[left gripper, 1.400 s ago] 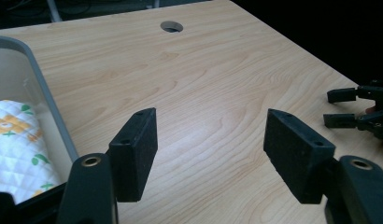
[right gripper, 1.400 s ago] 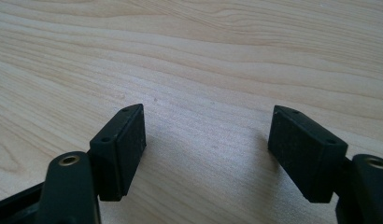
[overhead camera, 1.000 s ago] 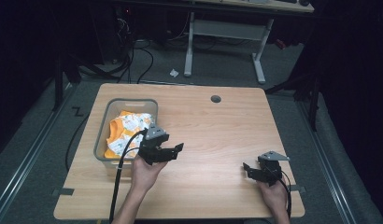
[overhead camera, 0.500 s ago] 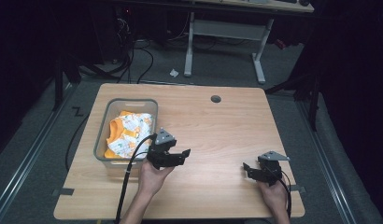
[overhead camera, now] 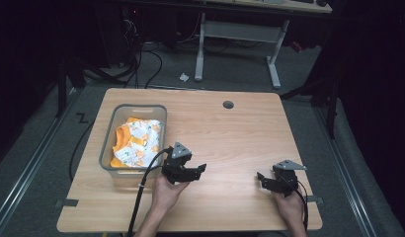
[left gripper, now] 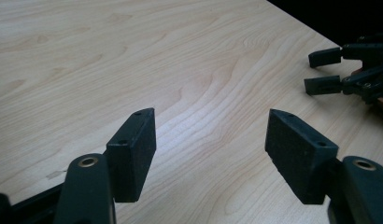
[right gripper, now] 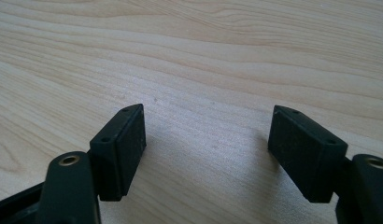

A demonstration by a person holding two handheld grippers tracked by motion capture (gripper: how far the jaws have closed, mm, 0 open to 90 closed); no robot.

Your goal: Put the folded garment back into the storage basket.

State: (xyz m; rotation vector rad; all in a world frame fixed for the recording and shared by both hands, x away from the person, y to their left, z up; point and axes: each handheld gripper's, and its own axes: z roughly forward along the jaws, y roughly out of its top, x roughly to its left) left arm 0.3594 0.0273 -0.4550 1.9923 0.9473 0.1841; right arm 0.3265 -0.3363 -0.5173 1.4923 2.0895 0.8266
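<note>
We see one wooden table [overhead camera: 225,133], light-grained, and on its left part one clear plastic bin [overhead camera: 113,129] holding one crumpled orange and white garment [overhead camera: 137,143]; near the far edge there is one small round grommet hole [overhead camera: 228,104]. The bin's long axis runs away from us, from the near edge toward the far one, and the garment lies bunched along that same line, filling most of the bin. There are two grippers. Our left gripper [overhead camera: 196,171] hangs over bare wood just beside the bin's near right corner, its jaws pointing toward the table's middle and the other hand, so the garment lies behind and to the left of its fingers, not ahead of them. In the left gripper view the two pads [left gripper: 133,154] stand wide apart with only wood grain between them, holding nothing. Our right gripper [overhead camera: 261,179] sits low near the near right part of the table, well apart from the bin, jaws facing left toward the other tool; in the right gripper view its pads [right gripper: 122,151] are likewise spread wide over empty wood. We judge that the left hand is plainly the nearer one, and that any reach for the garment would call for turning it back toward the bin first.
</note>
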